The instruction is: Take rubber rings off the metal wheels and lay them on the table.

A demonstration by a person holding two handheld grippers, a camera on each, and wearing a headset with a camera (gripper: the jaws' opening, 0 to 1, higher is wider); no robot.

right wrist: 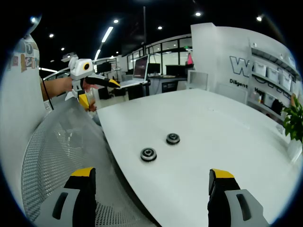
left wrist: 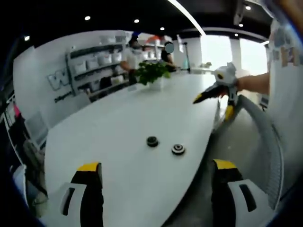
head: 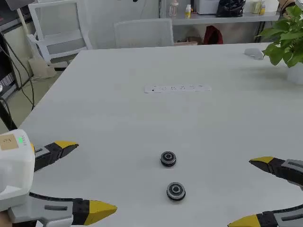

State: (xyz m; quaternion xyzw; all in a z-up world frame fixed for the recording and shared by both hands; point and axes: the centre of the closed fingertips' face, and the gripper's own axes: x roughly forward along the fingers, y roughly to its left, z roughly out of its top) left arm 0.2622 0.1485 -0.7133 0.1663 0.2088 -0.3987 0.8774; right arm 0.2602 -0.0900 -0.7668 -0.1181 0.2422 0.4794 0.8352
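Observation:
Two small metal wheels with black rubber rings lie flat on the white table (head: pixel 142 123): a far wheel (head: pixel 168 159) and a near wheel (head: pixel 175 191). The same wheels appear in the left gripper view as the far wheel (left wrist: pixel 152 141) and near wheel (left wrist: pixel 178 149), and in the right gripper view as the far wheel (right wrist: pixel 173 138) and near wheel (right wrist: pixel 148 154). My left gripper (head: pixel 90 177) is open at the table's near left edge. My right gripper (head: pixel 248 191) is open at the near right. Both are apart from the wheels, with nothing between their yellow tips.
A white power strip (head: pixel 177 88) lies across the table's middle. A potted green plant (head: pixel 286 40) stands at the far right edge, with a small grey object (head: pixel 254 53) beside it. White chairs (head: pixel 142 32) stand behind the table. A mesh chair (right wrist: pixel 61 156) sits below the near edge.

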